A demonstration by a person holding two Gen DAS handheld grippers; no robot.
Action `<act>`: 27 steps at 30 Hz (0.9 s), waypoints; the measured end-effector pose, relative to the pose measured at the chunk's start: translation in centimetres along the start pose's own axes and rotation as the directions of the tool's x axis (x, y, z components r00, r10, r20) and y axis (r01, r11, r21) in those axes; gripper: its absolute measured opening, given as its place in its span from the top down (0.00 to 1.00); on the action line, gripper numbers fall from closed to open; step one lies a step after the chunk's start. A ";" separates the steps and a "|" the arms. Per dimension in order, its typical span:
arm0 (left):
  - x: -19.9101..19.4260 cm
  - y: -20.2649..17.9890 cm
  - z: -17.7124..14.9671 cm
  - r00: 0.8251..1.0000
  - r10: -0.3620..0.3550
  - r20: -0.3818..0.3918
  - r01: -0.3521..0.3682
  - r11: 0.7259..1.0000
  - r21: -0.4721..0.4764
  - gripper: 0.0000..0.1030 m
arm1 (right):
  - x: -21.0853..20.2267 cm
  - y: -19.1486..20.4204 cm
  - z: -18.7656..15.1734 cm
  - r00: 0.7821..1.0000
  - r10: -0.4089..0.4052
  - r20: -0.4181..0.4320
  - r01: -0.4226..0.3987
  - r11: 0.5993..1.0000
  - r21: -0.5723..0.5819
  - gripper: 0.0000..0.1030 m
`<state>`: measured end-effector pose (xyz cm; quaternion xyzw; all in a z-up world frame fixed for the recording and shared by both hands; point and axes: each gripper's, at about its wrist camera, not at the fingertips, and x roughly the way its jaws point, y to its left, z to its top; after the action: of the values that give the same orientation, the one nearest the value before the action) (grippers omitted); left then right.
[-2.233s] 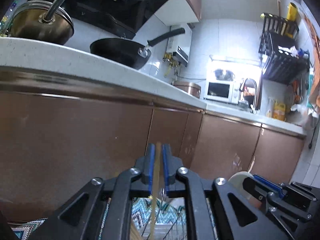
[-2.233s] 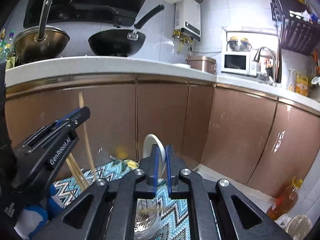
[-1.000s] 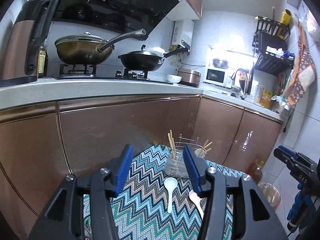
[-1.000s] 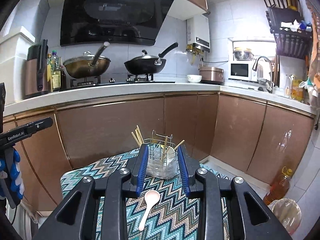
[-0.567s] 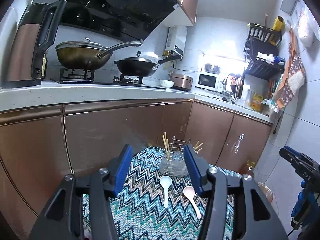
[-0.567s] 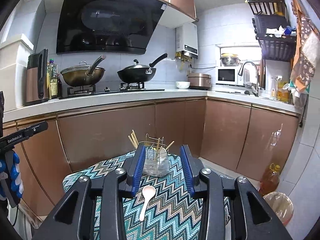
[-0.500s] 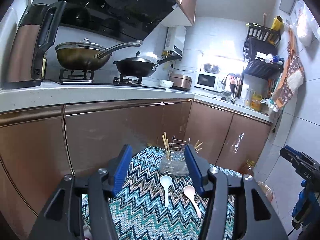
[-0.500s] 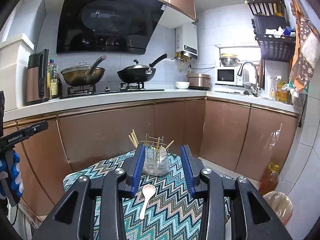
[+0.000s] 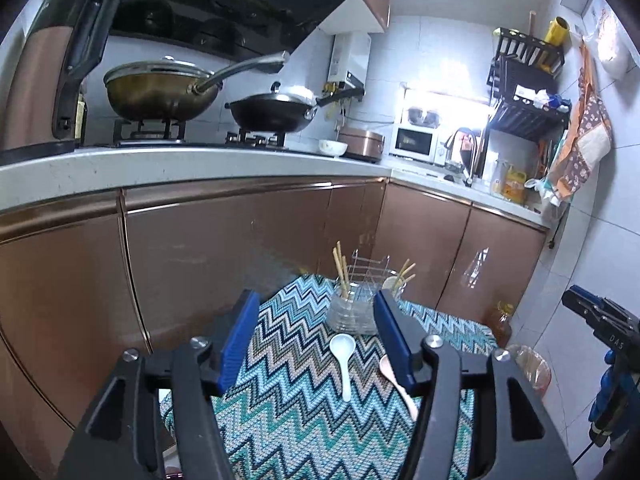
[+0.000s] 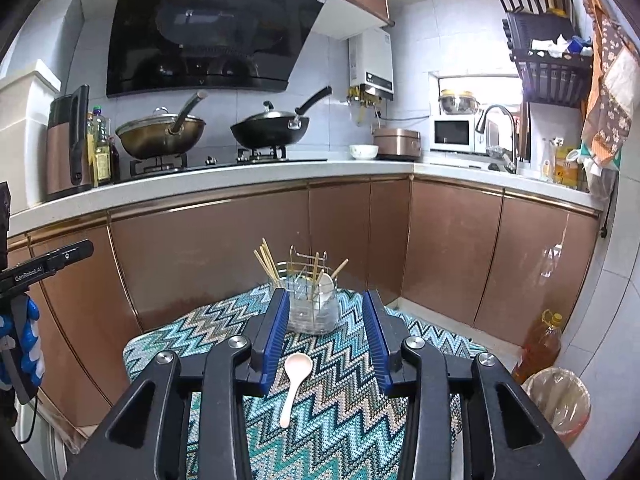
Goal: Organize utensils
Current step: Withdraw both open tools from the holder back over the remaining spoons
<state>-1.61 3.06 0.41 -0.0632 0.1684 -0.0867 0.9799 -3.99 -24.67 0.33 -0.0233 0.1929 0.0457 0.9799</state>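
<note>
A wire utensil holder (image 9: 356, 300) with chopsticks and a white spoon in it stands at the far end of a zigzag-patterned table (image 9: 288, 408); it also shows in the right wrist view (image 10: 310, 300). A white spoon (image 9: 343, 354) and a pink spoon (image 9: 394, 380) lie on the cloth in front of it. The right wrist view shows the pink spoon (image 10: 294, 376). My left gripper (image 9: 316, 336) is open and empty, held back above the table. My right gripper (image 10: 326, 328) is open and empty, above the pink spoon.
Brown kitchen cabinets (image 10: 200, 248) stand behind the table, with pans (image 10: 160, 132) on the counter. An oil bottle (image 10: 538, 344) and a bin (image 10: 558, 400) are on the floor at right. The left gripper shows at the right wrist view's left edge (image 10: 24, 280).
Both grippers have opened and pulled back and up from the holder, which now holds the chopsticks. Over the last half second they have barely moved.
</note>
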 end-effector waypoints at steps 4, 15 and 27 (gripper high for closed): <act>0.5 0.8 -0.3 1.000 0.013 -0.017 -0.013 1.000 0.019 0.44 | 1.1 -0.3 -0.3 1.000 0.001 -0.016 -0.001 1.000 0.019 0.62; 1.8 1.7 -0.2 0.998 0.020 -0.051 -0.018 0.999 0.026 0.44 | 3.0 -0.5 -0.4 0.999 0.015 -0.042 -0.014 1.000 0.018 0.61; 5.4 3.0 -1.0 0.987 0.038 -0.154 -0.037 0.999 0.007 0.44 | 6.3 -0.6 -0.1 0.995 0.056 -0.087 -0.057 0.998 -0.001 0.61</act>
<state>3.52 4.90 -2.75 -0.0511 0.2446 -0.0732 0.9655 1.88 -24.77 -2.14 -0.0215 0.2357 0.0727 0.9689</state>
